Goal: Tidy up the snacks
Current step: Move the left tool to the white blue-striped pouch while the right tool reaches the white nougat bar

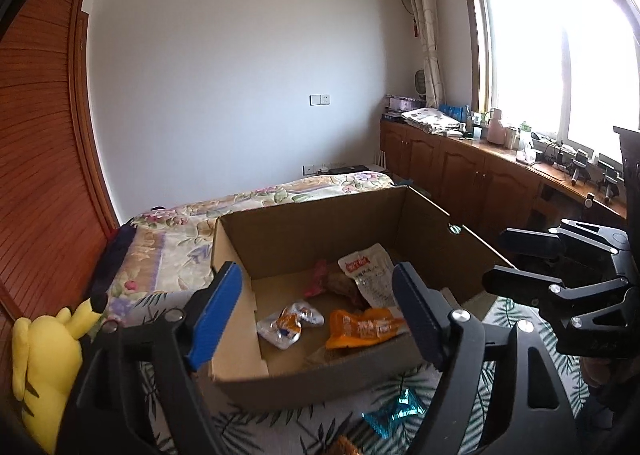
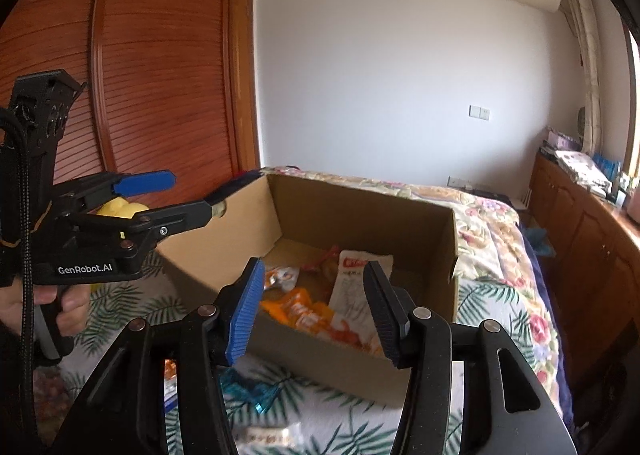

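An open, plain brown cardboard box (image 1: 320, 239) sits on the bed (image 1: 256, 427), holding crinkly snack packets: an orange packet (image 1: 362, 329), a clear-and-orange one (image 1: 286, 325) and a white pouch (image 1: 370, 269) with a red label whose print is too small to read. A teal foil wrapper (image 1: 394, 411) lies on the leaf-print cover just outside the box. The left tool (image 1: 318, 315), marked "GenRobot.AI" in the right view, and the right tool (image 2: 316, 311) both hover with ribbed blue pads spread apart, gripping nothing.
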{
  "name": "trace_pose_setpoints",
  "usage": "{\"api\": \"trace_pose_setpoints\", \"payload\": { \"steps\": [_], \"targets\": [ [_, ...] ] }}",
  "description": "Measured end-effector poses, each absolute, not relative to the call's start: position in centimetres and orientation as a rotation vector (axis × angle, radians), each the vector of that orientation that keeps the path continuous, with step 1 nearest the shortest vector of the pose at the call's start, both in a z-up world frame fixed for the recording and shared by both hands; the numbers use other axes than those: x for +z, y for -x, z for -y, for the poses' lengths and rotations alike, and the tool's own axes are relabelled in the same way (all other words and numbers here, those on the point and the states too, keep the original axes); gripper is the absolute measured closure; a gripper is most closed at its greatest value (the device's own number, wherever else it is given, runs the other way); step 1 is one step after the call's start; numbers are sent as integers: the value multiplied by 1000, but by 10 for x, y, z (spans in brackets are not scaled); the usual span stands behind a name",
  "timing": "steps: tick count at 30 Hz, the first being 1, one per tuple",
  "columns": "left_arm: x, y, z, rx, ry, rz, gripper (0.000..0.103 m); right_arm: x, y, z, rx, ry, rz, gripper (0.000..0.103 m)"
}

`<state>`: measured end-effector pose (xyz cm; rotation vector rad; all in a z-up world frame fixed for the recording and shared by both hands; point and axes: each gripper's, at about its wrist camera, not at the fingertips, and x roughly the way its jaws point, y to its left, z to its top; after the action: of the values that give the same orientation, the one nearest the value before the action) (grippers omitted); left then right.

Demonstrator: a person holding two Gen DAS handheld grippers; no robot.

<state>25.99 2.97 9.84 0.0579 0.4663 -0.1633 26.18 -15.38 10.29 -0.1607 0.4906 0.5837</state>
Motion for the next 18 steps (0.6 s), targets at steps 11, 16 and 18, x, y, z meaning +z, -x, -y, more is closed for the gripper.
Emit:
{"api": "trace_pose_setpoints", "payload": {
  "steps": [11, 16, 18],
  "targets": [
    [77, -225, -44, -111, -28, -507, 24, 78, -233, 161, 575, 143, -542, 48],
    [52, -216, -55, -94, -5, -558, 24, 61, -226, 163, 576, 126, -587, 46],
    [40, -213, -59, -93, 12, -583, 24, 52, -224, 163, 579, 119, -614, 46]
  ]
}}
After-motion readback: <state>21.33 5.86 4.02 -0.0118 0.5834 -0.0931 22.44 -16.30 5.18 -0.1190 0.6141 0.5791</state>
